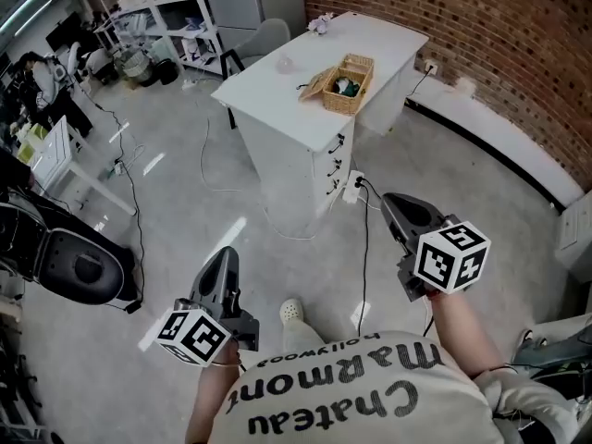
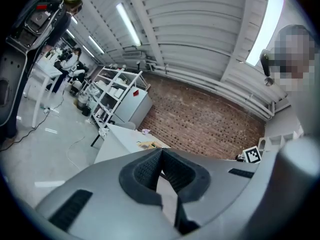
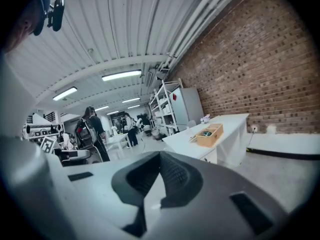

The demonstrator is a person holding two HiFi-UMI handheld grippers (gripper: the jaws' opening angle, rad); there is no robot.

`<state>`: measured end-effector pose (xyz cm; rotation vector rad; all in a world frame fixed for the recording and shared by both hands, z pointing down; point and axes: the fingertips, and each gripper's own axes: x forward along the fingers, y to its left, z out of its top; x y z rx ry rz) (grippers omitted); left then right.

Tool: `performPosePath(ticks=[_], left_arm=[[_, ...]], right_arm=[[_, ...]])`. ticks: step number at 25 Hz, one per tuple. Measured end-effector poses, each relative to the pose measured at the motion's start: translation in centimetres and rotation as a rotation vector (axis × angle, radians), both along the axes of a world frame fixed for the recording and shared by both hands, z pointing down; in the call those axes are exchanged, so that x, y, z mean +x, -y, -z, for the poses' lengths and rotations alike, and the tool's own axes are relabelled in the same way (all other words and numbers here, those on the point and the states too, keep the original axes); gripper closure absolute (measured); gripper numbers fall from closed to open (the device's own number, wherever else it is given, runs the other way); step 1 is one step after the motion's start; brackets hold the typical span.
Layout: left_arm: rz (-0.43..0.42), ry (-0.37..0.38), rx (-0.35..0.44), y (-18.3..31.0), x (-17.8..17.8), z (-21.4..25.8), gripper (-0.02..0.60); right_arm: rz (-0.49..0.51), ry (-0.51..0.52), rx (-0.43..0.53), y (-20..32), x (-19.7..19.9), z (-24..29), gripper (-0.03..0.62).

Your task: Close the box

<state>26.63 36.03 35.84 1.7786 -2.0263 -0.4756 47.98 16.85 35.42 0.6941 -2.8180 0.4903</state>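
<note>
Right gripper [image 3: 160,156] jaws meet; far off, a seemingly open box [image 3: 210,135] sits on a table [image 3: 233,119].

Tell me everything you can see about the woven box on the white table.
The box is a rectangular basket, tan and woven-looking, like wicker. Its lid is open, leaning out to one side. Dark and greenish items lie inside, too small to identify. It sits upright on the white table, with nothing else touching it.

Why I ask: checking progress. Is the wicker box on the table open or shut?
Open: the wicker box has its lid swung out sideways, inside exposed.
</note>
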Motion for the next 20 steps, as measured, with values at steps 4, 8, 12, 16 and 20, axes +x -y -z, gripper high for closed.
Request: performPosePath(ticks=[4, 8, 12, 16, 20], left_arm=[[-0.052, -0.001, -0.012, 4.2, -3.6, 0.5, 0.581], [-0.082, 0.004, -0.012, 7.5, -7.8, 1.5, 0.581], [-0.113, 0.015, -0.006, 10.5, -11.5, 2.1, 0.581], [-0.125, 0.005, -0.008, 12.4, -15.5, 2.0, 0.581], [-0.149, 0.021, 0.006, 14.2, -19.2, 2.7, 0.581]], right_arm=[[-0.03, -0.011, -0.006, 3.0, -3.6, 0.3, 0.591], [-0.057, -0.004, -0.013, 5.5, -7.3, 1.2, 0.591], [-0.086, 0.002, -0.004, 7.9, -10.6, 1.8, 0.591], [-0.114, 0.0, -0.005, 9.6, -14.0, 1.8, 0.591], [-0.143, 0.018, 0.007, 11.3, -17.0, 2.7, 0.591]])
